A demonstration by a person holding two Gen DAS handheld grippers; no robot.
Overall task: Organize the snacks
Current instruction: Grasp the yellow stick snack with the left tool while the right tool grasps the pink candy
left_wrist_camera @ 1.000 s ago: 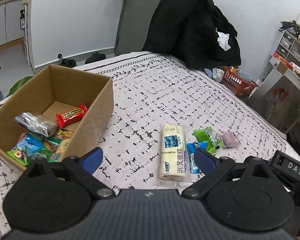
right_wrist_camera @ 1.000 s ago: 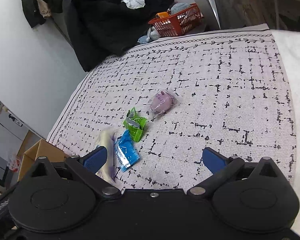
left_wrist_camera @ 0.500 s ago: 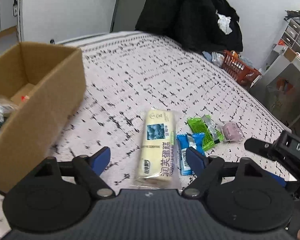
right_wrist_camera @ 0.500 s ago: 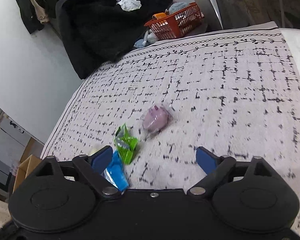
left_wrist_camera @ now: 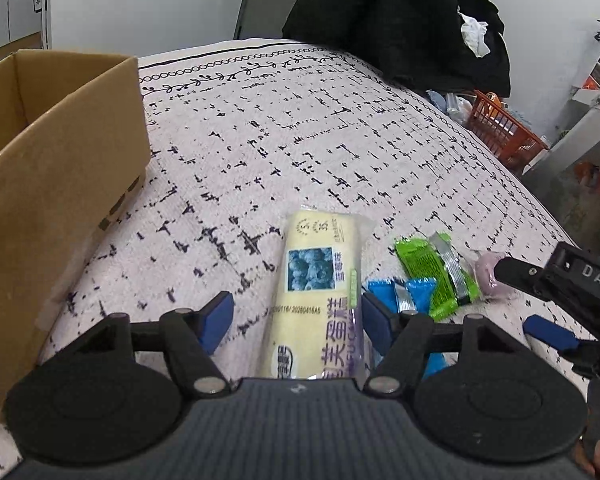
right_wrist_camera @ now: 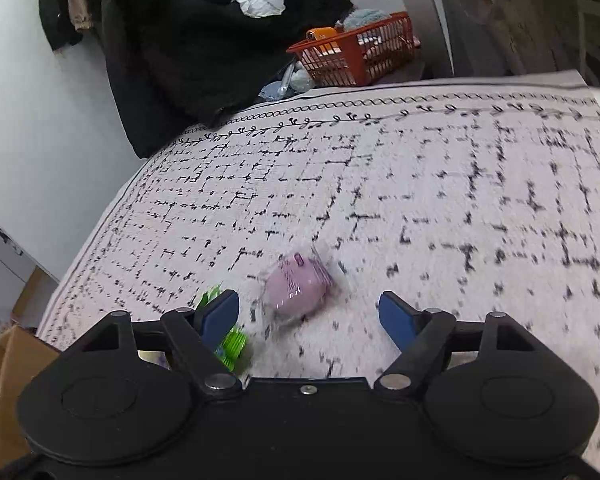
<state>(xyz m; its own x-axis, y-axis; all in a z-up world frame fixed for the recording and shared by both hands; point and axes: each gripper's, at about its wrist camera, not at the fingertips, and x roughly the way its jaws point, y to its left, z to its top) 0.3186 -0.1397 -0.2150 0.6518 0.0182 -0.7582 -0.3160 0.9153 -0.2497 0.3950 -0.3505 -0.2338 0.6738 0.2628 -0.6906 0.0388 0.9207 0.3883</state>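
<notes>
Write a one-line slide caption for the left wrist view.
Open left gripper straddles a pale yellow cake packet on the patterned cloth, cardboard box alongside.

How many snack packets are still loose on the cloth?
4: yellow cake pack between the left jaws, blue packet beside it, green packet, then pink packet. Others may be hidden.

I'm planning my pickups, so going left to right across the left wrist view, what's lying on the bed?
cardboard box → pale yellow cake pack → blue wrapper → green wrapper → pink snack → right gripper, open beside the pink snack.
</notes>
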